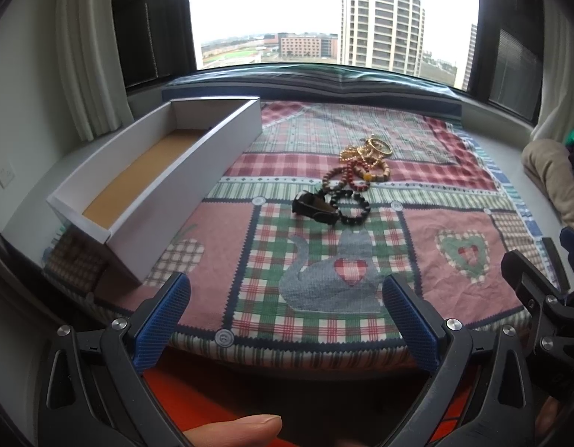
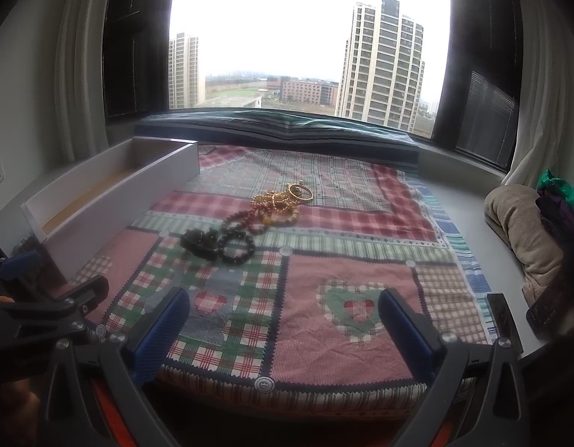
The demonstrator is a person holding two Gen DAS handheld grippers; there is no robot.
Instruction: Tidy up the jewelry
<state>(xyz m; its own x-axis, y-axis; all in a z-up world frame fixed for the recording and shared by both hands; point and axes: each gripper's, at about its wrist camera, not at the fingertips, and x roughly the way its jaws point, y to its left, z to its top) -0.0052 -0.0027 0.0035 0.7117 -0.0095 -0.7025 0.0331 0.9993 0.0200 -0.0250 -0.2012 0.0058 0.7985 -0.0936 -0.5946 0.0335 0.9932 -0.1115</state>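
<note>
A heap of jewelry lies on the patchwork cloth [image 1: 231, 246]: gold bangles and chains [image 1: 372, 149] farthest, reddish and tan bead bracelets [image 1: 356, 175], a black bead bracelet [image 1: 352, 206], and a dark strap-like piece [image 1: 313, 205] nearest. In the right wrist view the same heap shows gold pieces [image 2: 287, 197], red beads [image 2: 249, 219], the black bracelet [image 2: 236, 247]. A long white box [image 1: 197, 164] with a brown bottom sits left of it, also in view as box [image 2: 112, 193]. My left gripper [image 1: 287, 294] and right gripper [image 2: 283, 309] are both open, empty, well short of the heap.
A window with a dark folded cushion [image 2: 287, 126] along the sill lies beyond the cloth. A beige bundle [image 2: 521, 231] and green fabric [image 2: 558, 186] sit at the right. A thumb [image 1: 238, 428] shows at the bottom of the left wrist view.
</note>
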